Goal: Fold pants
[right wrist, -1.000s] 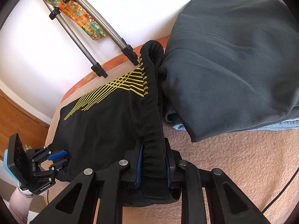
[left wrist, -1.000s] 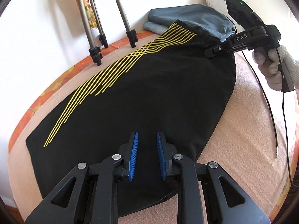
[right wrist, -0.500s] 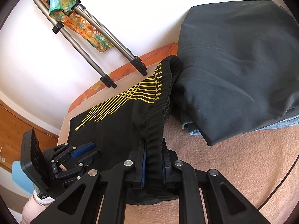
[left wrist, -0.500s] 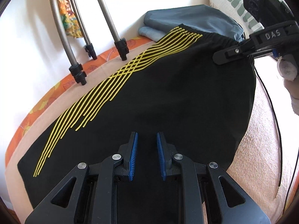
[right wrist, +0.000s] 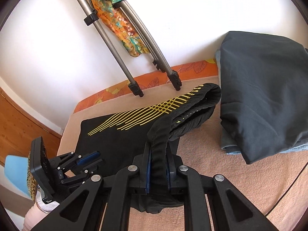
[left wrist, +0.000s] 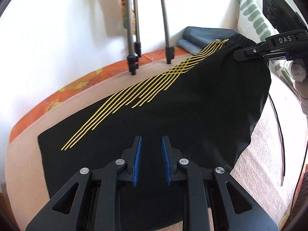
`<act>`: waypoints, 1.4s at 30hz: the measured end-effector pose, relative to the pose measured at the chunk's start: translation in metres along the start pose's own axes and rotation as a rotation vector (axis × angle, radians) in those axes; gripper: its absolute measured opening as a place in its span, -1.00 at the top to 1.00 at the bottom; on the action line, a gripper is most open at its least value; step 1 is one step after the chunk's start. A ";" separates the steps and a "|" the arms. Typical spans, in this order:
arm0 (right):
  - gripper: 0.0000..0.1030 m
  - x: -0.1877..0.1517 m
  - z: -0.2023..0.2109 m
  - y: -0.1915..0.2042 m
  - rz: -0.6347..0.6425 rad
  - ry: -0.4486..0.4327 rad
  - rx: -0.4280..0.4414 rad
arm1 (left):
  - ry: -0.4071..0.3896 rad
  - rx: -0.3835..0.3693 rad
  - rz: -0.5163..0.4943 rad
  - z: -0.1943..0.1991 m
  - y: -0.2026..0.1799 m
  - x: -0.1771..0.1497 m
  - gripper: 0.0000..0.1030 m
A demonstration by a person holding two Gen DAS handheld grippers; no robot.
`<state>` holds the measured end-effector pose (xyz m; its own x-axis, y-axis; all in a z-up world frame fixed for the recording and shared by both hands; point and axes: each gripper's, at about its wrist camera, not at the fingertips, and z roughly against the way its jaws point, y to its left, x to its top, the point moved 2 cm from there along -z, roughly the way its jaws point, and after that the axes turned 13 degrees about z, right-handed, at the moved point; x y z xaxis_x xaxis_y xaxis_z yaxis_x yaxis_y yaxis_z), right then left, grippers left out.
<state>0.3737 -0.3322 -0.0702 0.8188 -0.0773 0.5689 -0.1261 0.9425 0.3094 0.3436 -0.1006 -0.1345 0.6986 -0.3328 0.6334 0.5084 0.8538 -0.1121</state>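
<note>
Black pants (left wrist: 184, 104) with yellow stripes lie on a beige blanket; they also show in the right wrist view (right wrist: 125, 134). My right gripper (right wrist: 157, 165) is shut on the elastic waistband (right wrist: 194, 104) and holds that end lifted off the blanket. In the left wrist view the right gripper (left wrist: 269, 52) shows at the upper right, on the raised waistband. My left gripper (left wrist: 150, 159) is open and empty, low over the leg end of the pants. It also shows in the right wrist view (right wrist: 88, 159) at the lower left.
A folded dark grey garment (right wrist: 265, 96) lies on a light blue one at the right. Tripod legs (left wrist: 132, 61) stand on the far blanket edge by the white wall. A patterned pillow (left wrist: 254, 17) is at the far right. A black cable (left wrist: 281, 134) runs over the blanket.
My right gripper has lifted the waistband higher and pulled it back over the pants. My left gripper has moved forward over the leg end and stays open.
</note>
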 end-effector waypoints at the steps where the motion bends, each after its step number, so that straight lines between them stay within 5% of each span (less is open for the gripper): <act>1: 0.82 0.003 -0.003 0.008 0.012 0.004 -0.004 | -0.009 0.016 0.020 0.007 0.012 -0.004 0.63; 11: 0.82 0.026 -0.060 0.128 0.237 0.080 -0.066 | -0.083 0.091 0.228 0.058 0.124 -0.035 0.63; 21: 0.82 0.005 -0.168 0.236 0.458 0.227 -0.133 | -0.094 0.090 0.318 0.067 0.169 -0.064 0.62; 27: 0.62 0.000 -0.180 0.250 0.498 0.238 -0.131 | -0.093 0.061 0.360 0.066 0.178 -0.068 0.62; 29: 0.13 0.001 -0.177 0.255 0.503 0.231 -0.040 | -0.098 0.053 0.357 0.067 0.176 -0.066 0.62; 32: -0.11 0.003 -0.157 0.262 0.532 0.174 0.093 | -0.102 0.036 0.356 0.069 0.172 -0.062 0.62; 35: -0.21 0.006 -0.132 0.256 0.512 0.133 0.213 | -0.095 0.019 0.353 0.070 0.169 -0.061 0.63; 39: -0.23 0.017 -0.111 0.231 0.452 0.091 0.230 | -0.081 -0.042 0.374 0.070 0.163 -0.059 0.61; 42: -0.24 0.028 -0.113 0.211 0.372 0.106 0.193 | -0.085 -0.111 0.414 0.069 0.155 -0.058 0.12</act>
<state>0.4333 -0.0987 -0.0750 0.7496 0.2999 0.5900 -0.5178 0.8210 0.2406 0.3469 0.0785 -0.1355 0.8131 0.0665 0.5783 0.2487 0.8585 -0.4484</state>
